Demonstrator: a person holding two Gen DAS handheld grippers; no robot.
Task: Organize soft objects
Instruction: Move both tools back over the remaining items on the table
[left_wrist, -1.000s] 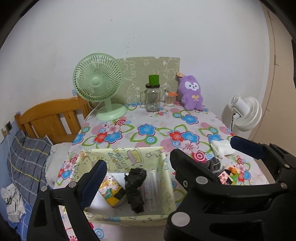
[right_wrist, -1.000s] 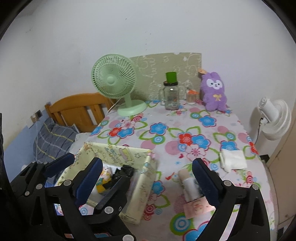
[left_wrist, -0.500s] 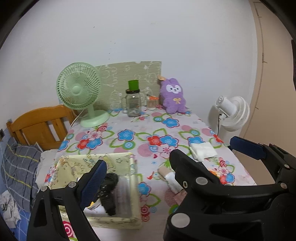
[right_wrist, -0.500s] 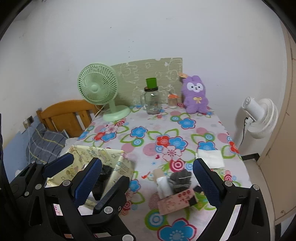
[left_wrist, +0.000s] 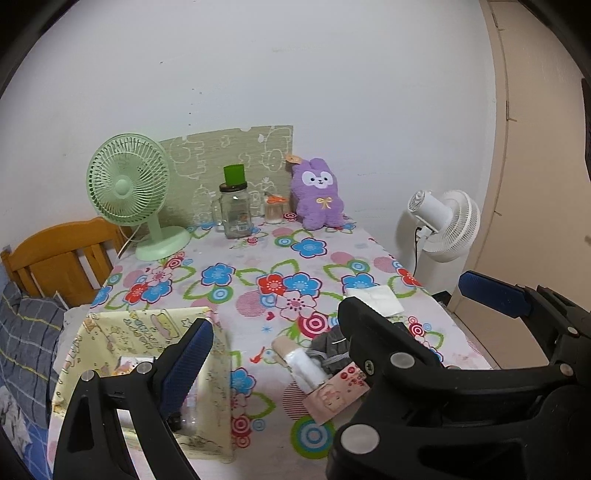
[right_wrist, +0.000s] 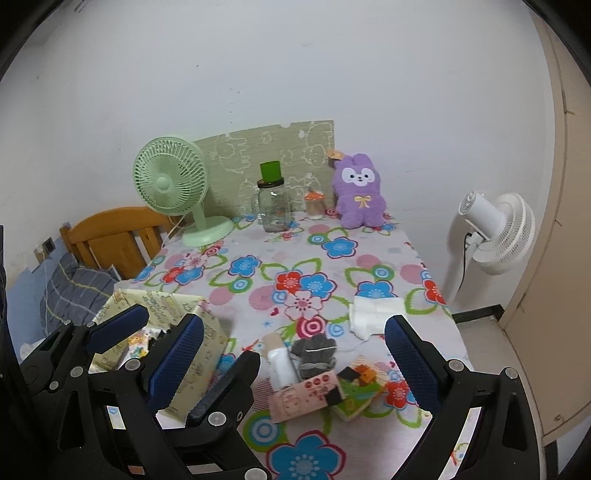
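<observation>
Both grippers pulled back from storage box (right_wrist: 184, 373) | fingers wide, empty | sock pile (right_wrist: 314, 354) near front table edge (right_wrist: 452, 325)

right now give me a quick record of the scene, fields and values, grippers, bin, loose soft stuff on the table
left gripper: open, empty, over the bin
right gripper: open, empty, above the loose pile
fabric bin: front left of table, some items inside
grey glove: on table, outside bin, beside white roll
white cloth: on table, right side, apart from pile
purple plush: upright at back, by wall
</observation>
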